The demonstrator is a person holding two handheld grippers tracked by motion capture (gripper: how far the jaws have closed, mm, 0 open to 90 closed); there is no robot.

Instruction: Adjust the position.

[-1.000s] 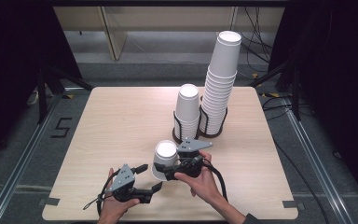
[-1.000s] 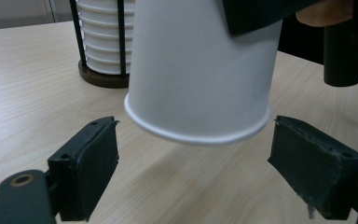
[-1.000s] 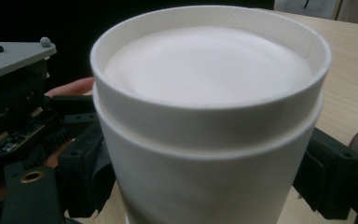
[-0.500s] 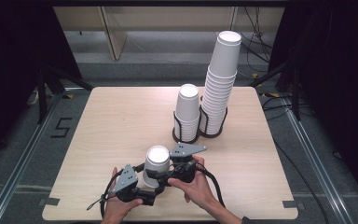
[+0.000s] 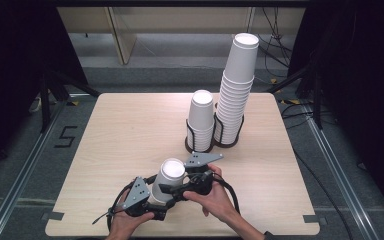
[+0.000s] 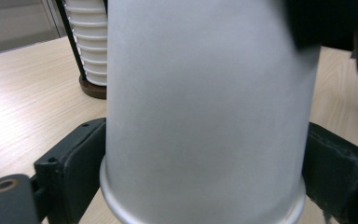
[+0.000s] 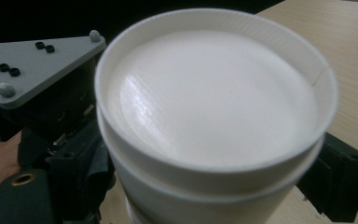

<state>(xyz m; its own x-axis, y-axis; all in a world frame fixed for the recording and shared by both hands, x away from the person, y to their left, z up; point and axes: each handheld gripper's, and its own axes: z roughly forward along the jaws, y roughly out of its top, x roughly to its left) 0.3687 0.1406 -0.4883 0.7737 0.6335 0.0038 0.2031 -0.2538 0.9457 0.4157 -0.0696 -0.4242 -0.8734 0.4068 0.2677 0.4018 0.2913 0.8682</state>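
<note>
An upside-down white paper cup (image 5: 170, 176) stands near the table's front edge, held between both grippers. In the right gripper view it shows as two nested cups (image 7: 209, 107), base up. My right gripper (image 5: 173, 187) comes in from the right, shut on the upper part; its jaws flank the cup (image 7: 214, 186). My left gripper (image 5: 158, 203) comes in from the left. Its jaws press against the cup's lower wall (image 6: 205, 112) just above the rim. The left gripper's grey plate (image 7: 37, 60) sits just behind the cup.
A tall stack of white cups (image 5: 237, 90) and a short stack (image 5: 201, 117) stand in black wire holders (image 5: 200, 146) at the table's back right. The short stack's ribbed rims (image 6: 91, 42) rise behind the held cup. Bare wooden tabletop (image 5: 130, 130) lies to the left.
My right gripper has carried the cup left and toward the front edge. The left gripper has moved in, and its jaws now sit on the cup's lower part.
</note>
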